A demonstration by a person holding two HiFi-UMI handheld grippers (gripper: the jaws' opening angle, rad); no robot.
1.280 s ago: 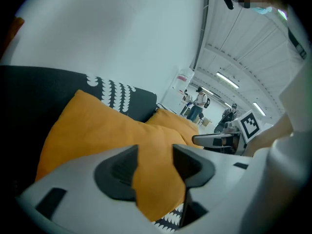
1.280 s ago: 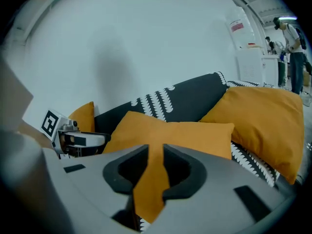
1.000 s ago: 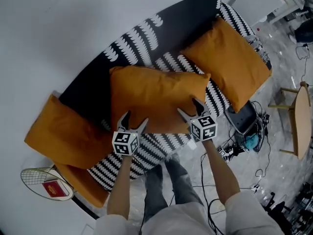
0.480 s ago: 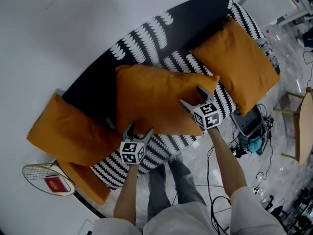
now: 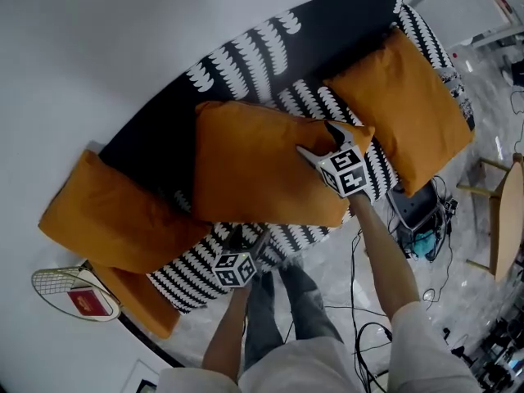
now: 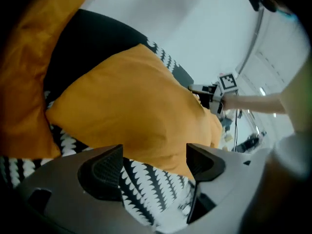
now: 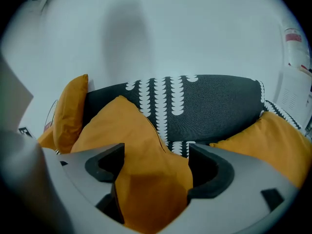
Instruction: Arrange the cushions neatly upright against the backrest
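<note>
Three orange cushions lie on a black sofa (image 5: 246,51) with a white print. The left cushion (image 5: 106,219) and right cushion (image 5: 405,109) lean at the sofa's ends. The middle cushion (image 5: 258,166) rests tilted against the backrest. My right gripper (image 5: 315,137) is at this cushion's right corner; its jaws have just been opening and stand wide, with the corner (image 7: 151,179) between them. My left gripper (image 5: 248,240) hangs open at the seat's front edge, below the middle cushion (image 6: 141,106), with only the patterned seat (image 6: 151,184) seen between its jaws.
A racket (image 5: 70,293) lies on the floor at the sofa's left end, beside another orange piece (image 5: 143,309). Cables and a dark box (image 5: 413,211) sit off the right end, with a wooden chair (image 5: 499,211) beyond. The person's legs (image 5: 286,301) stand before the sofa.
My left gripper has drawn back and down from the middle cushion's lower edge to the seat front. My right gripper has slid up along the cushion to its right corner.
</note>
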